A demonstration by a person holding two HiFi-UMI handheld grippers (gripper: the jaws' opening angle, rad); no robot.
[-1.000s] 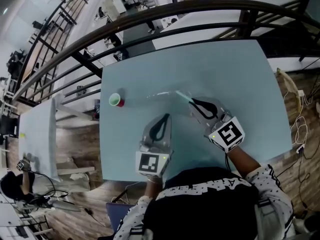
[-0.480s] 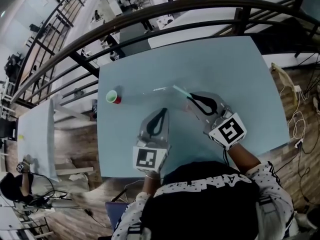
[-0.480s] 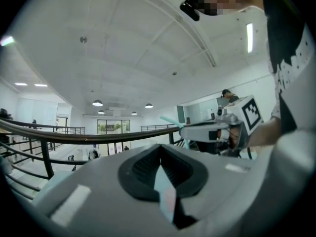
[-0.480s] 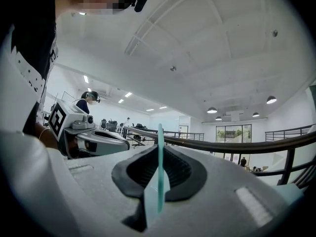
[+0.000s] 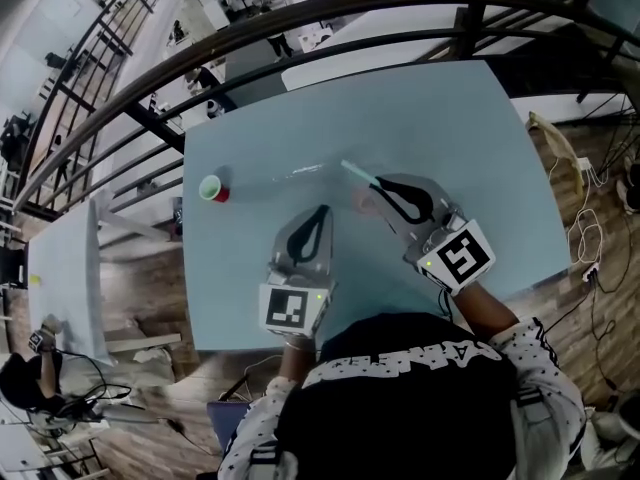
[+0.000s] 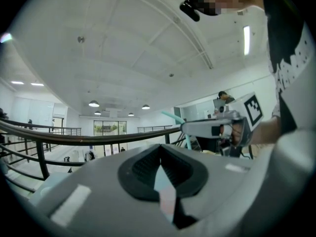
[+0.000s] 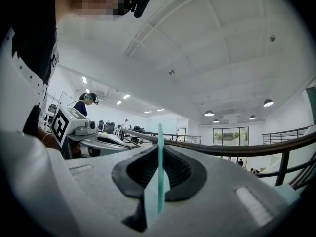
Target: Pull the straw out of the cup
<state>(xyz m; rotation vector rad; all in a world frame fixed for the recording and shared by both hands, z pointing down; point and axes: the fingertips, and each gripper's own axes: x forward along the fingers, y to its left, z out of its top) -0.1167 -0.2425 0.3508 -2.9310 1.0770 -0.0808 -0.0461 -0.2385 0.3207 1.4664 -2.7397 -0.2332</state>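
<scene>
A small cup point(image 5: 210, 188), red with a green top, stands upright near the table's left edge. My right gripper point(image 5: 376, 184) is shut on a teal straw point(image 5: 356, 174), which juts up and left past the jaws, well clear of the cup. In the right gripper view the straw point(image 7: 160, 167) stands upright between the closed pads. My left gripper point(image 5: 323, 211) hovers over the table's middle, shut and holding nothing; its pads point(image 6: 148, 164) meet at the tip. From the left gripper view, the straw point(image 6: 173, 117) and right gripper point(image 6: 197, 128) show to the right.
The pale blue table point(image 5: 450, 128) ends at a dark curved railing point(image 5: 300, 23) on the far side, with a drop beyond. A faint clear streak point(image 5: 300, 172) lies on the tabletop between cup and straw. Cables point(image 5: 590, 258) lie on the floor at right.
Both grippers have lifted slightly, the right one more, with the straw still held. The straw end now sits a little farther from the cup. The head view has shifted.
</scene>
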